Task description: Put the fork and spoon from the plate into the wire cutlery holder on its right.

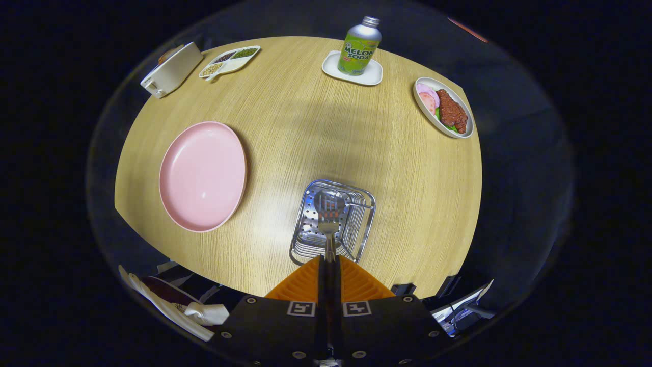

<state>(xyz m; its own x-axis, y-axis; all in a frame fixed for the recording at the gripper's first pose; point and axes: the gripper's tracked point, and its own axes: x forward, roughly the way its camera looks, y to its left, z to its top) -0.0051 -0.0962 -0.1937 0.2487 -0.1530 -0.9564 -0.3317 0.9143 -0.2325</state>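
claw (329,257) clamps what looks like the fork (328,216) over the holder (333,221).

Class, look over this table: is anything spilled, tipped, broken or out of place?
Nothing stands out. The pink plate lies flat, the bottle stands upright, and the fingers are shut on a fork held over the wire holder.

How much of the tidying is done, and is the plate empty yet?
The pink plate is empty, so both pieces have been lifted off. The gripper is shut on a utensil, which looks like the fork, held above the wire cutlery holder. I cannot tell whether the other piece is already inside. Left: letting this one go into the holder.
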